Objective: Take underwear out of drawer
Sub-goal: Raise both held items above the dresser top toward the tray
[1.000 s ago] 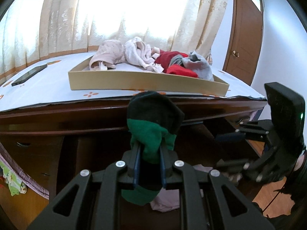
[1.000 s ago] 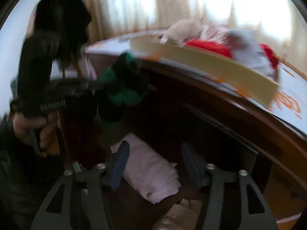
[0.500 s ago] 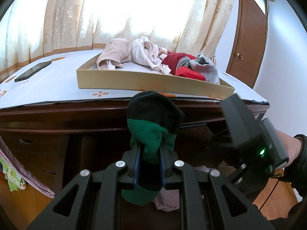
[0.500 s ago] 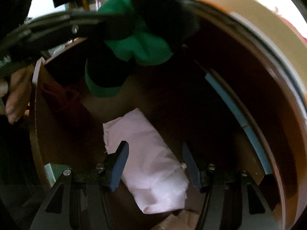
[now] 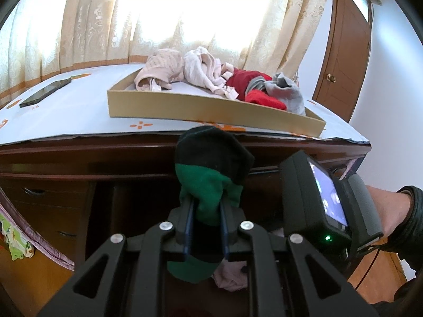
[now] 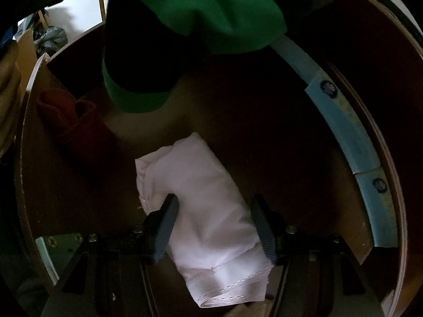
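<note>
Left claw [image 5: 205, 220] grips our green-black garment [image 5: 210, 177]; right claw [image 6: 215, 224] straddles the white underwear [image 6: 203, 200], jaws apart, and we risk snagging only one fold

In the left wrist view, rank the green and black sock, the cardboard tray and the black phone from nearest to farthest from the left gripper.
1. Green and black sock: clamped between the fingers of the left gripper.
2. Cardboard tray: ahead on the dresser top, slightly right.
3. Black phone: far left on the dresser top, farther back than the tray's front wall.
</note>
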{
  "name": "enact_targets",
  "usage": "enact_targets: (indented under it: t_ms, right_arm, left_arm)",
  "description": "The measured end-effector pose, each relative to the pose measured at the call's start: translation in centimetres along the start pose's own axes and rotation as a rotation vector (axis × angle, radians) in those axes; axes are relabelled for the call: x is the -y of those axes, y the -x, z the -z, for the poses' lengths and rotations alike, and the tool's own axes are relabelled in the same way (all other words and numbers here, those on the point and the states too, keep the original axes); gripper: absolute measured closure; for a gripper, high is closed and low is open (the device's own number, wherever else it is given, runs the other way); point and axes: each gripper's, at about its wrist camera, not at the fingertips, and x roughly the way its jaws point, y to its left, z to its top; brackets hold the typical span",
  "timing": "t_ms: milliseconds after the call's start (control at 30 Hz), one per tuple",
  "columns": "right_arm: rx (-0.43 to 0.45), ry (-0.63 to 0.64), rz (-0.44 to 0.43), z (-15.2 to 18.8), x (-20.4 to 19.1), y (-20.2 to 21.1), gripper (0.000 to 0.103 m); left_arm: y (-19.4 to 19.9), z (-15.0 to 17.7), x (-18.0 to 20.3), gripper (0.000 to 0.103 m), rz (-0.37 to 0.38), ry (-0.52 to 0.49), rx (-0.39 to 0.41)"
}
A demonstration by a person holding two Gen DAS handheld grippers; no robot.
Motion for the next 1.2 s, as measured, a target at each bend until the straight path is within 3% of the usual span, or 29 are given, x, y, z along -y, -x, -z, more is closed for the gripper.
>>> enact_targets:
  t_ms: [133,233,867,1000,1200]
  right_arm:
    - [-0.011,-0.003,-0.025,-0.4,-0.7,-0.2,0.077]
    - [0.008,-0.005,0.027,-0.6,-1.2,0.1,0.089]
    - [0.383,-0.112,0.111,0.2,-3.6,6.6,0.090]
    - [0.457,-0.125,0.126,2.0,-2.2,7.9,0.090]
    - [0.565,-0.143,0.157,4.8,-0.4,13.0,0.090]
  left_arm:
    - [0.0,0.0,0.0,0.088,0.001,0.000,0.000]
    - [0.0,-0.1,0.0,0.088,0.000,-0.001,0.002]
    - [1.8,-0.8,-0.3,0.088,-0.024,0.001,0.068]
    - [2.7,-1.3,-0.2,0.088,-0.028,-0.006,0.093]
    - [4.0,-2.2,0.0,0.088,-0.038,-0.020,0.131]
